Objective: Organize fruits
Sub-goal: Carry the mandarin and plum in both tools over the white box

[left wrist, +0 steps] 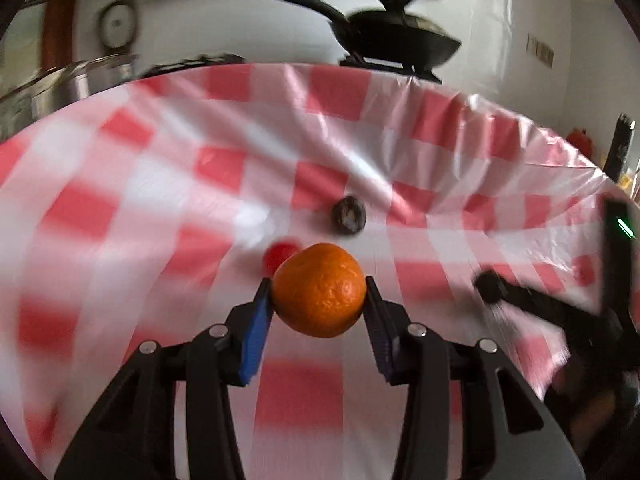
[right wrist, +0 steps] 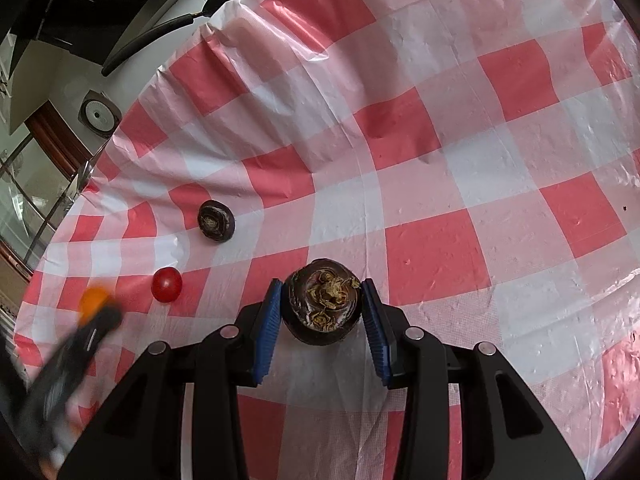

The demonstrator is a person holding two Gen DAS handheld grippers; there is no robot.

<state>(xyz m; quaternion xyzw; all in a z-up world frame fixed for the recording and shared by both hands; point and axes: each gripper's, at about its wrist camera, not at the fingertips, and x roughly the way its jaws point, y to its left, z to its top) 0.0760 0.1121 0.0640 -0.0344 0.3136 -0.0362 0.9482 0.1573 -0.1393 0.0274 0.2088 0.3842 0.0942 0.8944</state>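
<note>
Left wrist view: the left gripper (left wrist: 319, 294) was clamped on a mandarin (left wrist: 319, 290), blue pads pressed on both sides of it, fruit lifted clear of the table (left wrist: 120, 184). The mandarin was orange, round, with dimpled peel, sharp in focus while the red-and-white checked plastic cloth (left wrist: 400, 148) behind it was motion-blurred. Just behind the mandarin a small red tomato (left wrist: 280, 256) lay on the cloth, partly hidden by the fruit. Farther back sat a small dark brown water chestnut (left wrist: 349, 215), round and flattish, with a pale rough patch on top. At the right edge the right gripper (left wrist: 490, 286) showed as a blurred black shape, its tip dark; what it held could not be told from this view. Beyond the table edge a black pan (left wrist: 400, 36) sat on a stand, and a metal pot with glass lid (left wrist: 60, 80) stood at the left. What was inside either could not be seen. Right wrist view: the right gripper (right wrist: 322, 308) was closed on a second water chestnut (right wrist: 322, 306), bigger in frame, dark glossy brown with dry tan sprout scraps on top, blue pads touching both its sides, low over the cloth (right wrist: 460, 160). To the left the loose water chestnut (right wrist: 216, 221) lay on a pink square, and the tomato (right wrist: 167, 284) lay nearer, apart from it. At far left the left gripper (right wrist: 90, 316) appeared blurred with the mandarin (right wrist: 93, 299) at its tip, beside the tomato.
</note>
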